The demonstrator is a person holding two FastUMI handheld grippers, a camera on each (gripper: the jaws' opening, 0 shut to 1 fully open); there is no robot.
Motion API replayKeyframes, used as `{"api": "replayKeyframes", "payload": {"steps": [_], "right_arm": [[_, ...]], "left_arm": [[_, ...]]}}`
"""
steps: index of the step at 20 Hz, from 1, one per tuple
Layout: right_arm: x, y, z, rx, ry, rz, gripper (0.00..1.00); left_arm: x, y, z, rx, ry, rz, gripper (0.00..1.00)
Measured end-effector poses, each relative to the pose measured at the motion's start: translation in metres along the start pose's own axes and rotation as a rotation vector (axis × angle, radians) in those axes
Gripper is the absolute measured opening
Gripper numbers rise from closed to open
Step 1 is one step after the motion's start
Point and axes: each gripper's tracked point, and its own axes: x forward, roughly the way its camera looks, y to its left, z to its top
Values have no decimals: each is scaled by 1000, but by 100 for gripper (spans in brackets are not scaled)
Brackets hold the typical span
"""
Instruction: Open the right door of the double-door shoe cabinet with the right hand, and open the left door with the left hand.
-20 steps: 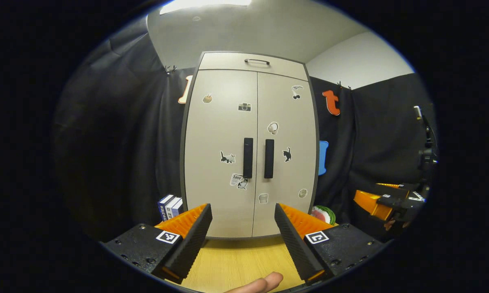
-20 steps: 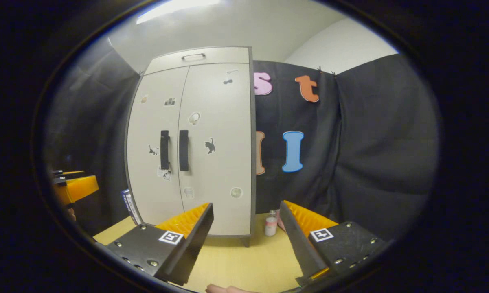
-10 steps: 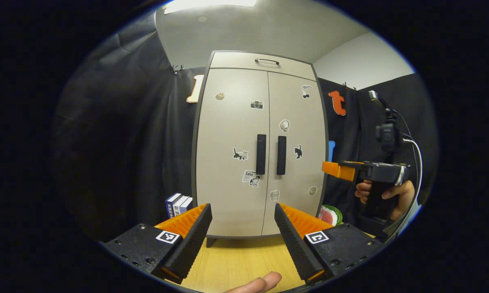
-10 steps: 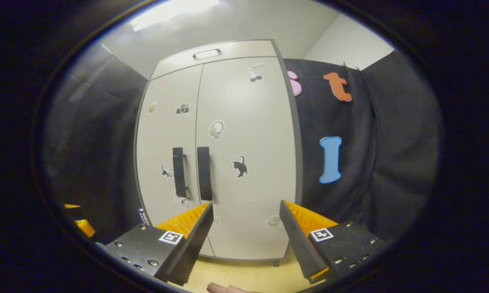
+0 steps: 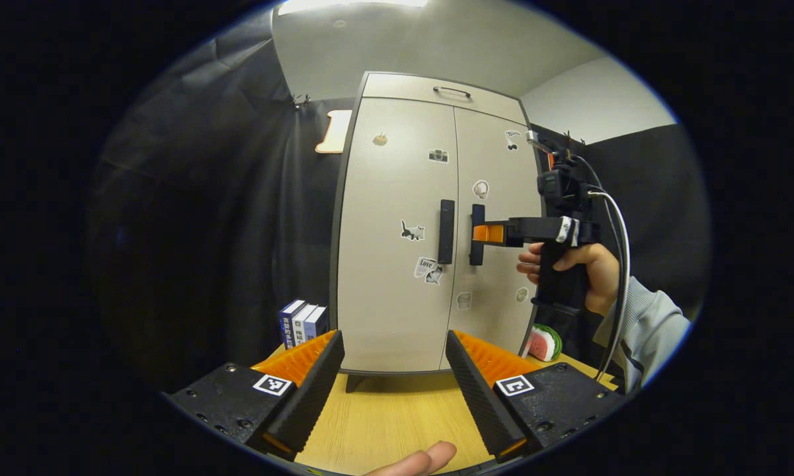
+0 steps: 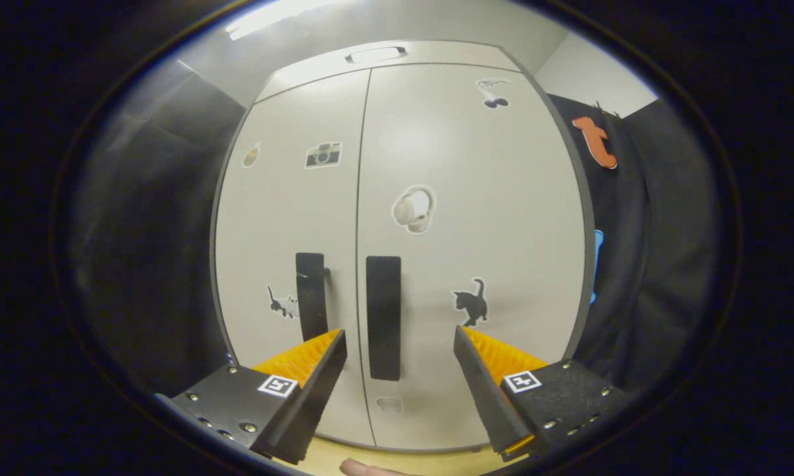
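- At the bottom of the left gripper view, the left gripper (image 5: 393,370) has its two fingers spread wide with nothing between them, above a wooden table (image 5: 397,416); a fingertip (image 5: 423,459) pokes in at the bottom edge.
- At the bottom of the right gripper view, the right gripper (image 6: 400,370) is likewise spread apart and empty, its fingers framing the lower end of the right door handle (image 6: 383,317) but not touching it.
- Right of centre in the left gripper view, the right gripper (image 5: 486,233) is held level by a hand (image 5: 578,264) in a grey sleeve, its tips just at the right door handle (image 5: 477,235); whether they touch it cannot be told.
- The shoe cabinet (image 5: 436,225) stands in the centre of the left gripper view on the table, both doors shut, small stickers across them.
- The left door handle (image 5: 446,231) sits just beside the right one at the centre seam.
- Lower left of the cabinet stand a few books (image 5: 303,322); at its lower right lies a watermelon-slice toy (image 5: 543,342).
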Motion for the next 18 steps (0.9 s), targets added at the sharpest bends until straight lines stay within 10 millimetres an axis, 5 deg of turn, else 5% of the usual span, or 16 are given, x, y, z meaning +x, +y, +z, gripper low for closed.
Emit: {"api": "replayKeyframes", "payload": {"steps": [4, 6, 8, 10, 13, 18], "right_arm": [[23, 8, 4, -41, -17, -47, 97], [29, 14, 0, -25, -3, -37, 77], [36, 7, 0, -22, -8, -80, 76], [43, 8, -4, 71, 3, -62, 34], [44, 8, -3, 187, 14, -11, 31], [46, 7, -4, 54, 55, -68, 31]], "left_arm": [[-4, 16, 3, -2, -15, -2, 96], [-1, 18, 0, 5, -23, -7, 96], [-1, 20, -8, 18, -16, -7, 96], [1, 22, -12, 32, -8, -8, 96], [4, 25, -17, 43, 10, 2, 96], [1, 28, -11, 43, 5, 18, 96]]}}
